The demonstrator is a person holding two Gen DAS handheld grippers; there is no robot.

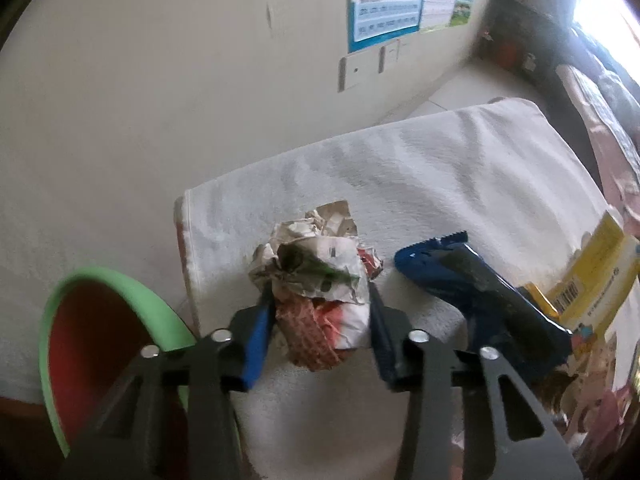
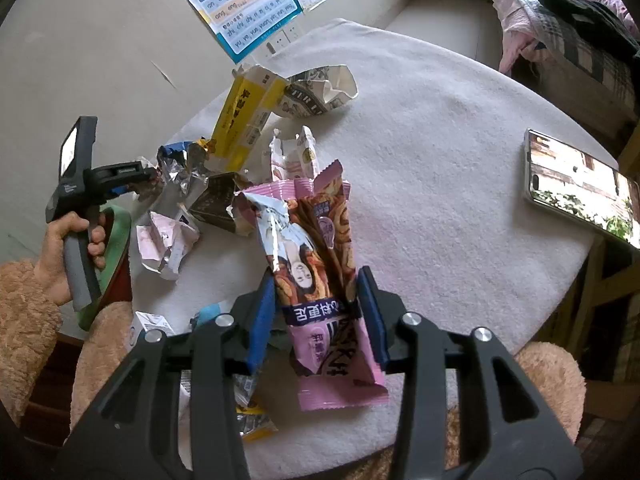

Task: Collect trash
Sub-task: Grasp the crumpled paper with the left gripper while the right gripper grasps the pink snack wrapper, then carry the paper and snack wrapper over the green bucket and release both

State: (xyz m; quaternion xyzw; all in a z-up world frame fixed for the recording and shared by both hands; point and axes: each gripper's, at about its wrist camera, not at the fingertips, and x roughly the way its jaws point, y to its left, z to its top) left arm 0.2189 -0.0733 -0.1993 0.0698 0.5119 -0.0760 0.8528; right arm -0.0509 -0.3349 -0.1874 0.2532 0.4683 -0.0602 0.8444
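Observation:
A crumpled paper wad (image 1: 316, 276), white with red and green print, sits between the blue pads of my left gripper (image 1: 320, 320). The pads press on both its sides above the white towel (image 1: 440, 168). A long pink snack wrapper (image 2: 320, 264) stands between the pads of my right gripper (image 2: 316, 312). It is gripped at its sides, and its lower end hangs past the crossbar. Several more wrappers (image 2: 172, 236) and a yellow carton (image 2: 244, 120) lie heaped at the left of the towel-covered table (image 2: 440, 140).
A bin with a green rim (image 1: 116, 280) and a red inside stands left of the table. A blue wrapper (image 1: 460, 280) and the yellow carton (image 1: 592, 272) lie to the wad's right. A phone (image 2: 580, 188) rests at the table's right edge. A hand (image 2: 68, 240) grips the other handle.

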